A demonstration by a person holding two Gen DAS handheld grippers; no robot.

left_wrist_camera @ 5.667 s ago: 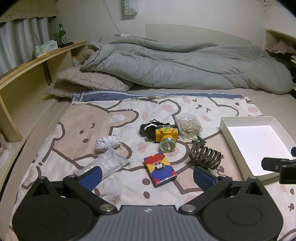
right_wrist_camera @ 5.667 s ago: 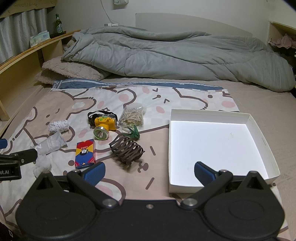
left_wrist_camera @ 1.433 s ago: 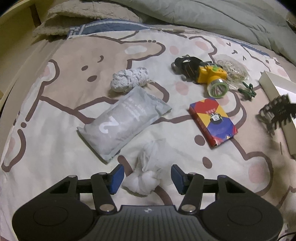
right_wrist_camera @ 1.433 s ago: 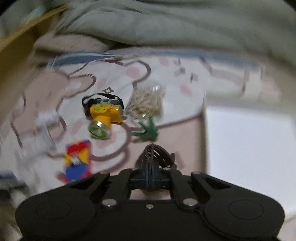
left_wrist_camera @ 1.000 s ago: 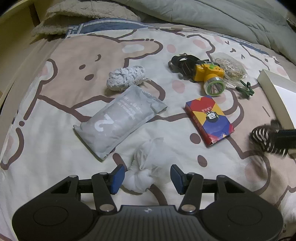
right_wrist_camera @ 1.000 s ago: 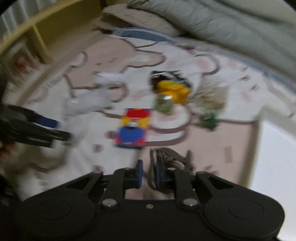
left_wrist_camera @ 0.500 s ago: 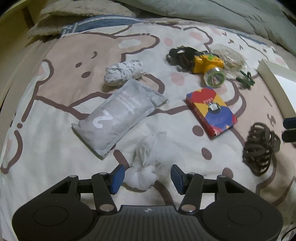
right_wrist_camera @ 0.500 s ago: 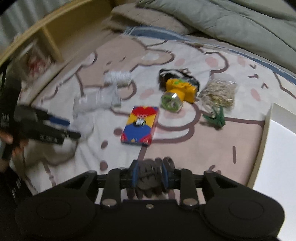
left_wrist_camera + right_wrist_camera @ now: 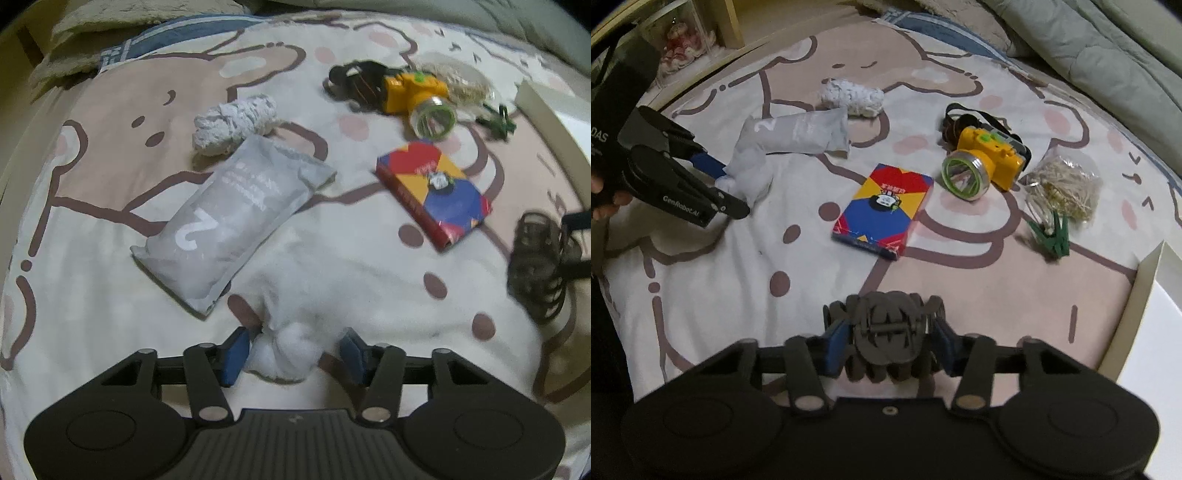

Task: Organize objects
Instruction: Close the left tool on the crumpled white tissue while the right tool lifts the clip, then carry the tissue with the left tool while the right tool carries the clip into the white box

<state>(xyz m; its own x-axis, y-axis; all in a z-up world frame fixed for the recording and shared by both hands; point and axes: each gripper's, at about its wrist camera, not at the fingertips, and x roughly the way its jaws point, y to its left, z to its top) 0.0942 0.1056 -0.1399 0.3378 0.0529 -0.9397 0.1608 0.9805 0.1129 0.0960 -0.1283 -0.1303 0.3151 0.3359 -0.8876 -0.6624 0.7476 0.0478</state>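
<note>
Left wrist view shows the left gripper (image 9: 295, 350) with fingers closing around, not yet pinching, the white plastic bag (image 9: 291, 354), while the right gripper (image 9: 886, 347) straddles the dark hair claw (image 9: 886, 328), fingers opening.

A dark brown claw hair clip (image 9: 886, 332) lies on the cartoon-print bedsheet (image 9: 720, 295), its teeth splayed. A crumpled white plastic bag (image 9: 291, 347) lies just below a grey pouch (image 9: 229, 225) marked "2". Further along lie a red-blue-yellow card box (image 9: 884, 210), a yellow headlamp (image 9: 982, 166), a green clip (image 9: 1051, 236) and a white box (image 9: 1145, 295).
</note>
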